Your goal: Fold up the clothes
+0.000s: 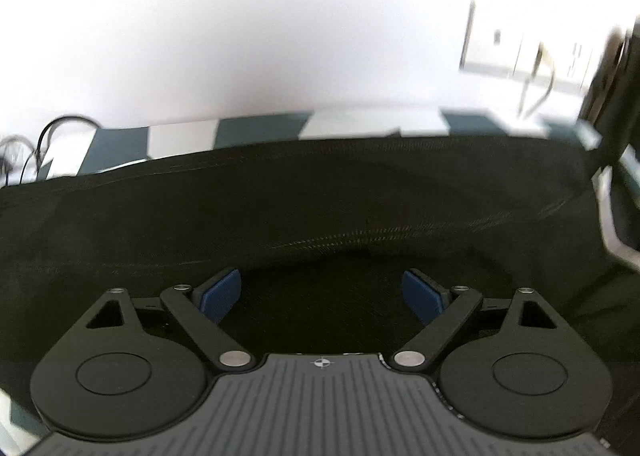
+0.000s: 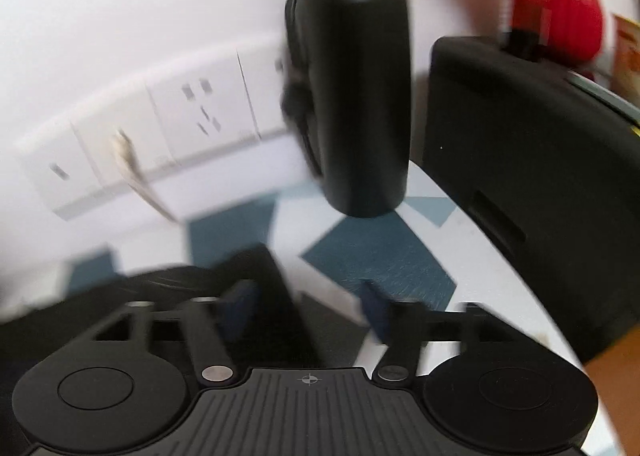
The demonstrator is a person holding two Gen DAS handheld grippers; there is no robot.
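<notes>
A black garment (image 1: 320, 192) lies spread across the table and fills the middle of the left wrist view. My left gripper (image 1: 322, 294) hovers over it, open wide, its blue pads (image 1: 222, 294) apart with only flat cloth below them. In the blurred right wrist view a corner of the black garment (image 2: 256, 268) reaches up between the fingers of my right gripper (image 2: 308, 308). That gripper is open; the cloth runs close to the left pad (image 2: 240, 308), and the right pad (image 2: 376, 310) stands clear of it.
The table wears a teal and white patterned cloth (image 2: 372, 256). A black bottle (image 2: 360, 96) and a black box (image 2: 520, 176) stand at the back right, with something red (image 2: 560, 0) behind. Wall sockets (image 2: 200, 112) with a plugged cable (image 2: 128, 160) sit behind the table. Dark cables (image 1: 44, 136) lie at the far left.
</notes>
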